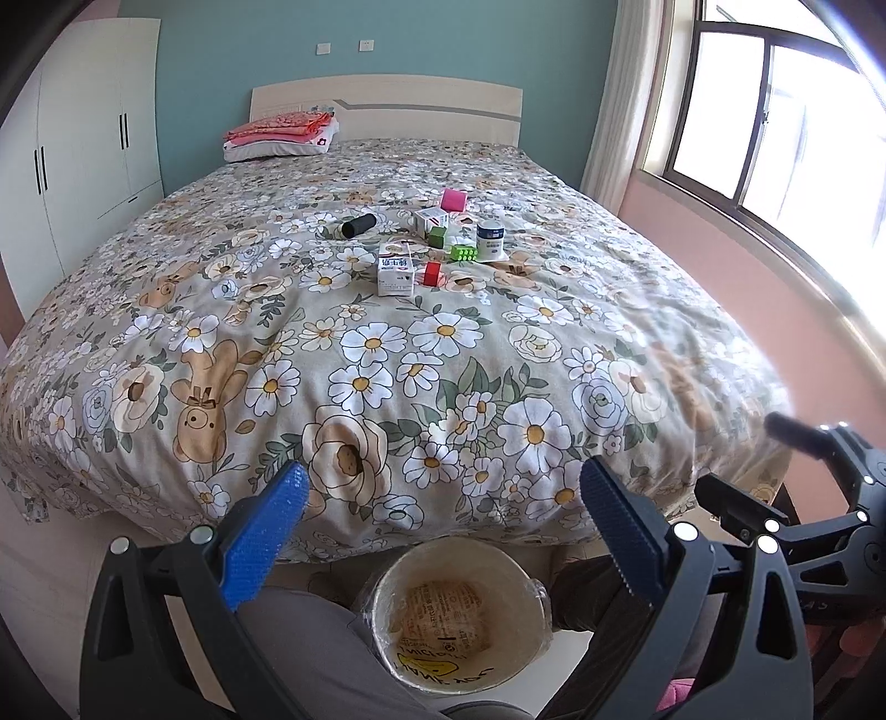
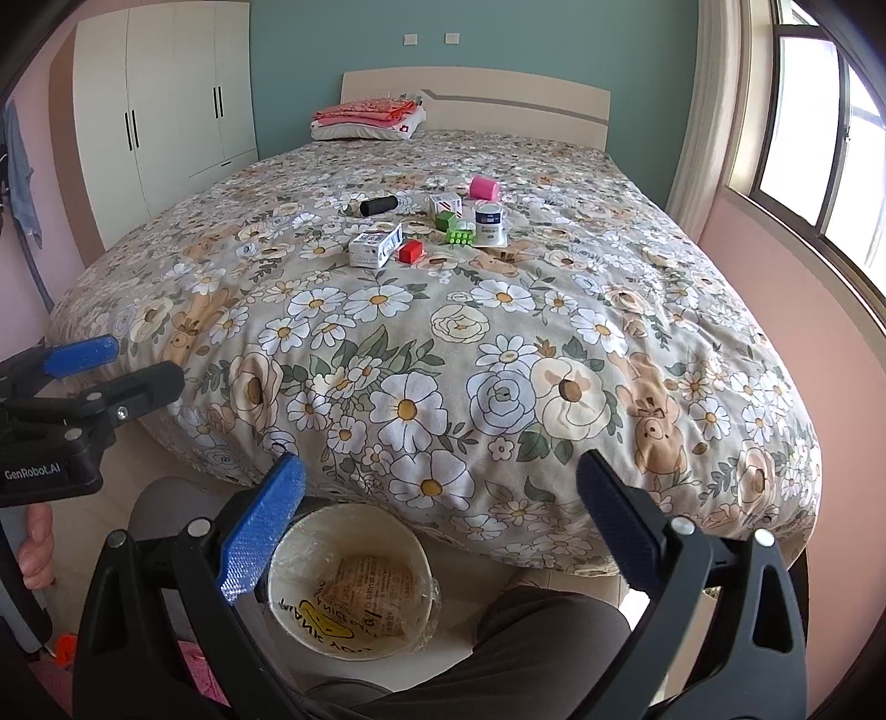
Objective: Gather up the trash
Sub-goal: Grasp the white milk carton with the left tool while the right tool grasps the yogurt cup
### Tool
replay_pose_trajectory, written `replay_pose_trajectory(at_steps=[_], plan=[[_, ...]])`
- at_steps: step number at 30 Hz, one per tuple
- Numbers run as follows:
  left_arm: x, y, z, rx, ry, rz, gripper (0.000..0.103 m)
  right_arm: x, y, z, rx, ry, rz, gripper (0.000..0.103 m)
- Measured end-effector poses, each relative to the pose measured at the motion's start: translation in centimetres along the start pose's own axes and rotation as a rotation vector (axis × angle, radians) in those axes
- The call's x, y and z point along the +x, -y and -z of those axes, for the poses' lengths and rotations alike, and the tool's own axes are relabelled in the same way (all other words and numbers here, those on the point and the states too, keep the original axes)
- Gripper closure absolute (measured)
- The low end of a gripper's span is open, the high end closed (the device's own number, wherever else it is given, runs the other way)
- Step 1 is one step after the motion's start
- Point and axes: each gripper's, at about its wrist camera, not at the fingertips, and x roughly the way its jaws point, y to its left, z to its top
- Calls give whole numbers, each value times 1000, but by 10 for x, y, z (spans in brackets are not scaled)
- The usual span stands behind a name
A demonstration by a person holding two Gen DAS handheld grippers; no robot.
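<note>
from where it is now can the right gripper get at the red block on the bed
Probably not without moving in. The right gripper is open, low at the bed's foot over the bin; the red block lies far up the bed. Nothing blocks the way.

A home bedroom: a double bed under a floral quilt with teddy-bear print fills the middle, its pale headboard at 12 o'clock against a teal wall. Folded pink bedding lies on a pillow by the headboard, a white wardrobe stands at 10 o'clock, and a curtained window at 2 o'clock.
</note>
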Motion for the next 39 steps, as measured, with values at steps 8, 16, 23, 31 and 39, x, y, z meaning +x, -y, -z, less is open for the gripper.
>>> replay_pose_trajectory(at_steps=[8,16,23,31,39], plan=[[57,-15,-58,-37,-18,-62,3,53,33,-71,0,53,31,7],[128,-19,-111,-38,-33,-105,3,129,58,-138,-29,97,54,7],[194,-32,-150,-61,-36,-111,3,214,76,-183,-26,55,22,7],[268,-58,-175,-176,-63,-72,3,305,86,-226,-15,25,-34,7],[324,-68,-190,-180,-69,-116,3,386,87,-258,-27,-5,2,7]])
